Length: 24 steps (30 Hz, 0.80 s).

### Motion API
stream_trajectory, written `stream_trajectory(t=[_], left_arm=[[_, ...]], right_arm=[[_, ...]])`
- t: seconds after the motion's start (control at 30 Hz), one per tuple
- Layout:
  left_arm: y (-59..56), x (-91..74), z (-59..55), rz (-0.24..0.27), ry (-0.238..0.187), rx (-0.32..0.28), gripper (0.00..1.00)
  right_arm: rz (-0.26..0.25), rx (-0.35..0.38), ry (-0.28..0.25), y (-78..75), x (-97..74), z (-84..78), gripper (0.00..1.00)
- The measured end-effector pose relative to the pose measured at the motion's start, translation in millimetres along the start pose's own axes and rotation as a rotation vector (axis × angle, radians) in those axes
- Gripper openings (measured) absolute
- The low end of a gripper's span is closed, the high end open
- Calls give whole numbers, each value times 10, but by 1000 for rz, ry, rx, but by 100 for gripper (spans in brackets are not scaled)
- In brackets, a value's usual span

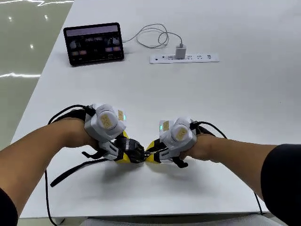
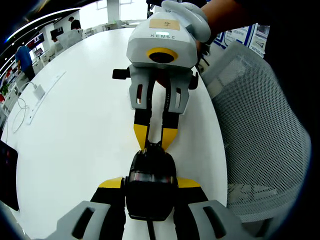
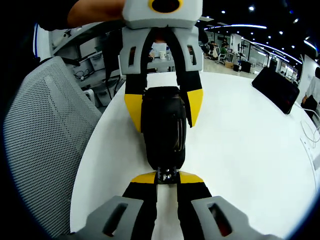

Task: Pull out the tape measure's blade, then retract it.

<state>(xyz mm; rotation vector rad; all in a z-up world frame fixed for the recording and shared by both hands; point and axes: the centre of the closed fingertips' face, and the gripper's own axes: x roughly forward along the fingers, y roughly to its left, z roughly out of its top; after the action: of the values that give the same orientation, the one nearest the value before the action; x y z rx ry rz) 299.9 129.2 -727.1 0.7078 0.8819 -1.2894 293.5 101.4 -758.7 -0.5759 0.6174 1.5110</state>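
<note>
While both grippers meet at the lower centre of the head view, entries run left to right.

Item 1: left gripper [image 1: 123, 151], left of centre. Jaws closed around the black case of the tape measure [image 1: 136, 151], low over the white table [image 1: 211, 108]; whether the case touches the table cannot be told.

Item 2: right gripper [image 1: 151, 156], just right of the case. Jaws pinched almost together on the end hook [image 3: 167, 174], a small metal tab at the case mouth.

Blade: not yet drawn out. The grippers stand nearly tip to tip.

Step in hand, by judgement: the start of the pull. Hold the case firm and level. Draw the right gripper straight away along the blade's own line, with the pinch square on the hook so it cannot slip off. On the return, ease the blade back under tension rather than letting it snap.

Views compared:
- Head view supplies the wider bench: tablet [image 1: 94, 43] at upper left, cable [image 1: 153, 36] and power strip [image 1: 184, 58] at upper centre, all well apart from the work.
- Left gripper view supplies the case top with a glossy band, and a mesh chair [image 2: 260, 125] at right.
- Right gripper view supplies the clamped hook itself, at lower centre.
</note>
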Motion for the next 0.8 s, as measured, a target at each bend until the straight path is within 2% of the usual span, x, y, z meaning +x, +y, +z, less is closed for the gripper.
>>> stream_trajectory(t=[0.3, 0.43, 0.57, 0.8], left_arm=[[9, 0, 3, 7, -13, -9, 33], [7, -1, 3, 5, -15, -8, 33], [4, -2, 10, 12, -20, -6, 33], [7, -6, 12, 18, -29, -14, 33]], right_arm=[[5, 28, 6, -25, -95, -85, 10], [-4, 26, 16, -8, -70, -70, 11], [-2, 4, 54, -4, -59, -71, 12], [-15, 23, 47, -13, 21, -8, 13]])
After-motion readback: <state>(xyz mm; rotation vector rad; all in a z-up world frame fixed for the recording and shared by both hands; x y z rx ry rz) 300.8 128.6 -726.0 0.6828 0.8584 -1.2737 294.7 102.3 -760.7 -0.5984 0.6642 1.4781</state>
